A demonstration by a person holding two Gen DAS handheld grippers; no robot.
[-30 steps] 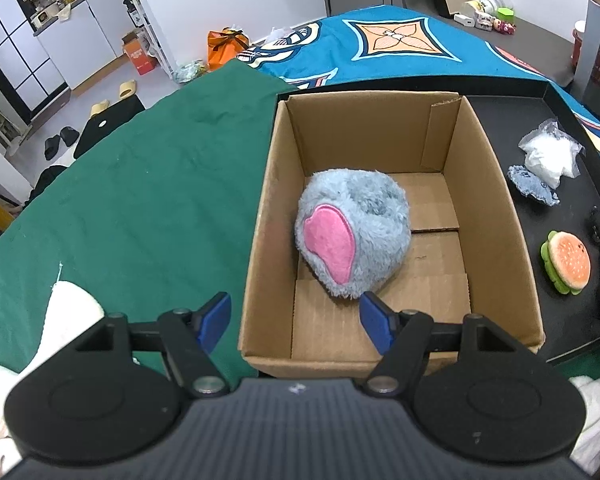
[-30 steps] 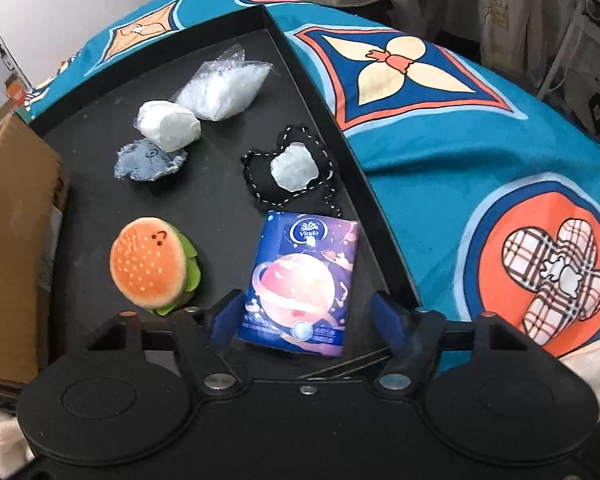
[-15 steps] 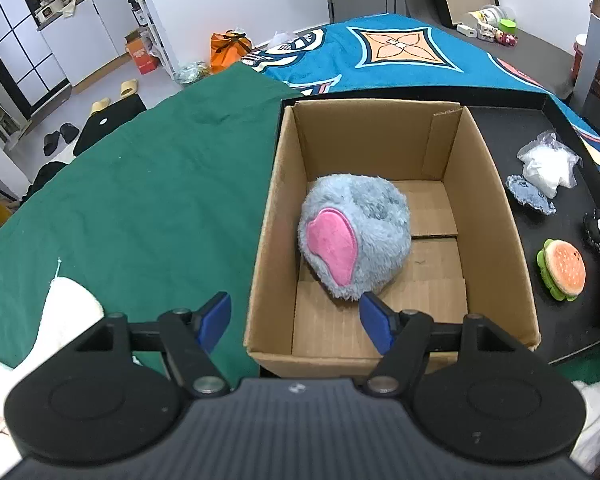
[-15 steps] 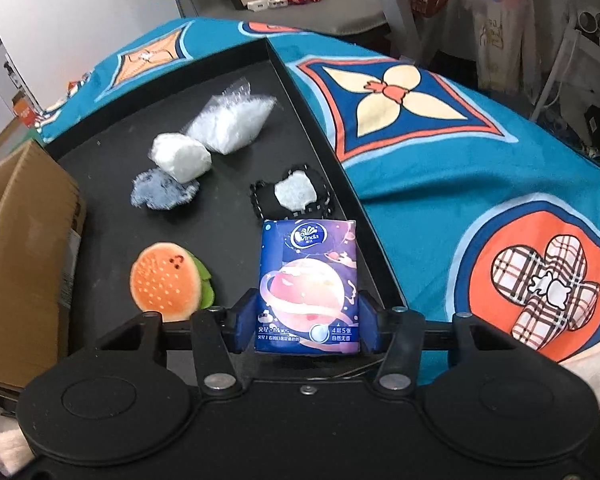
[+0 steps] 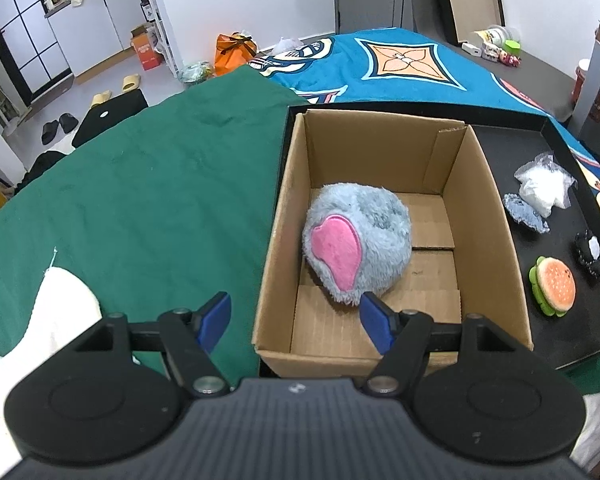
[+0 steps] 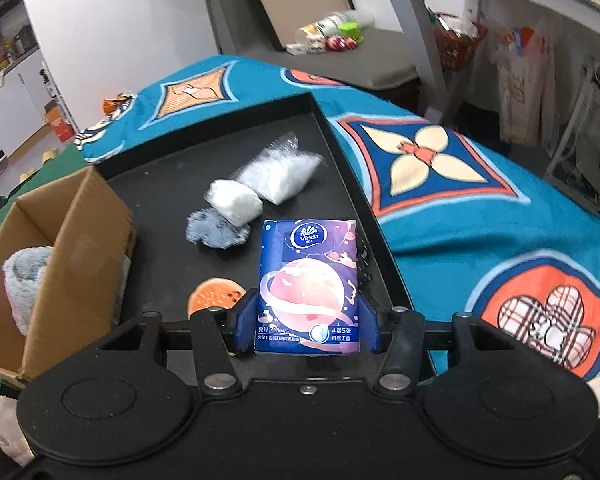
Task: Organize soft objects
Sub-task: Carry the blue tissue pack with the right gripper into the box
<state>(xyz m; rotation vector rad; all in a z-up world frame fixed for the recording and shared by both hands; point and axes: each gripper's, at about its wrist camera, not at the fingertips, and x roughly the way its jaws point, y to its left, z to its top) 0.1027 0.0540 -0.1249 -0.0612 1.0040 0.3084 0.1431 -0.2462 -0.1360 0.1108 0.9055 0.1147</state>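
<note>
The right gripper (image 6: pixel 306 326), which straddled the tissue pack (image 6: pixel 309 286) a second ago, has clamped and lifted it off the tray (image 6: pixel 172 184), so the box (image 6: pixel 88 240) to its left comes next, while the left gripper (image 5: pixel 294 316) waits wide open and empty.

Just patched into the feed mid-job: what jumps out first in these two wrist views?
The blue Vinda tissue pack stands out, clamped in the right gripper above the black tray. Next is the fluffy grey plush with a pink patch, alone inside the cardboard box ahead of the open left gripper. A burger plush lies on the tray right of the box.
</note>
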